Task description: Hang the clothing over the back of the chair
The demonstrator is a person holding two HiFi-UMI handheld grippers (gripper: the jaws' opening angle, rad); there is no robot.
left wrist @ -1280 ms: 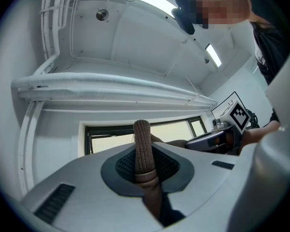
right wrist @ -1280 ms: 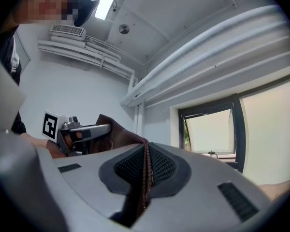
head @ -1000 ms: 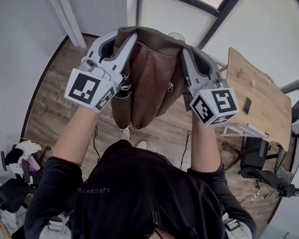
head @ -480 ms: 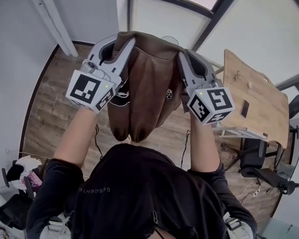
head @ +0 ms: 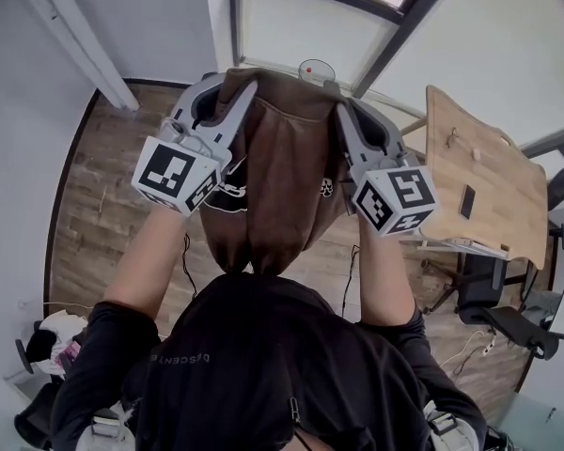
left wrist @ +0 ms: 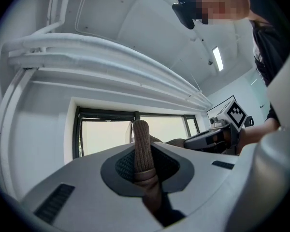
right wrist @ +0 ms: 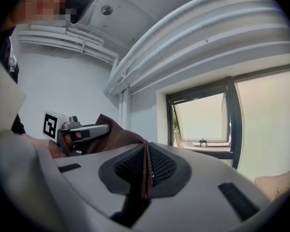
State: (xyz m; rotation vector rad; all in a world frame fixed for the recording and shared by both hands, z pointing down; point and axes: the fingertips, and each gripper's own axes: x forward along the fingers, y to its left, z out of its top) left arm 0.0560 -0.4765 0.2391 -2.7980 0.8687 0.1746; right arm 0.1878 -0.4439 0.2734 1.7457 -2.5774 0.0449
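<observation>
Left gripper (left wrist: 143, 173) is clamped on the brown garment (head: 282, 177). Its thick ribbed hem stands up between the dark mesh pads (left wrist: 122, 166), pinched tight. Right gripper (right wrist: 145, 175) bites a thinner folded edge of the same cloth, which runs as a narrow seam between its pads (right wrist: 163, 166). Neither set of jaws shows a gap around the fabric.

From the head view I see both grippers raised side by side, marker cubes towards me. The garment's top edge is stretched between their tips. The rest of the cloth droops in long folds between the two forearms and hangs free above the wooden floor (head: 103, 205), touching nothing else that I can make out. A white print shows on the fabric near the left gripper.

Off to the right sits a light wooden table (head: 493, 205). Ahead, each gripper view shows a dark-framed window (right wrist: 203, 117).
</observation>
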